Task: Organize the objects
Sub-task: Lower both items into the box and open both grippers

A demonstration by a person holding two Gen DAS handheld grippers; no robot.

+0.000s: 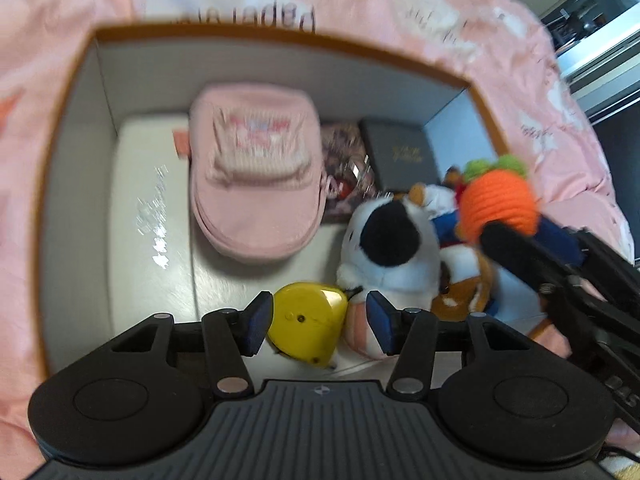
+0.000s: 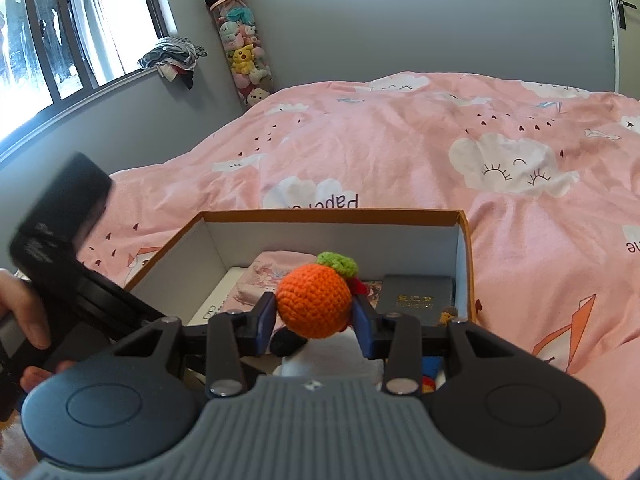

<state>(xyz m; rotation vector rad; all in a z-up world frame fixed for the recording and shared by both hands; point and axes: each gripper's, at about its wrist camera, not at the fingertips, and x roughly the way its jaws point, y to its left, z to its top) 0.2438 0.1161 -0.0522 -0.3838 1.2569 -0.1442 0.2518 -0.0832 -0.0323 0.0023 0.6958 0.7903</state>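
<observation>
An open cardboard box sits on the pink bed. Inside lie a pink pouch, a dark book, a white flat box, a black-and-white plush and a yellow case. My left gripper is over the box, jaws apart, with the yellow case between the pads, touching only the left one. My right gripper is shut on an orange crocheted fruit with a green top, held above the box's right side.
The pink cloud-print duvet spreads around the box. A grey wall, a window at left and a tube of plush toys stand beyond the bed. A hand holds the left gripper's body at the left.
</observation>
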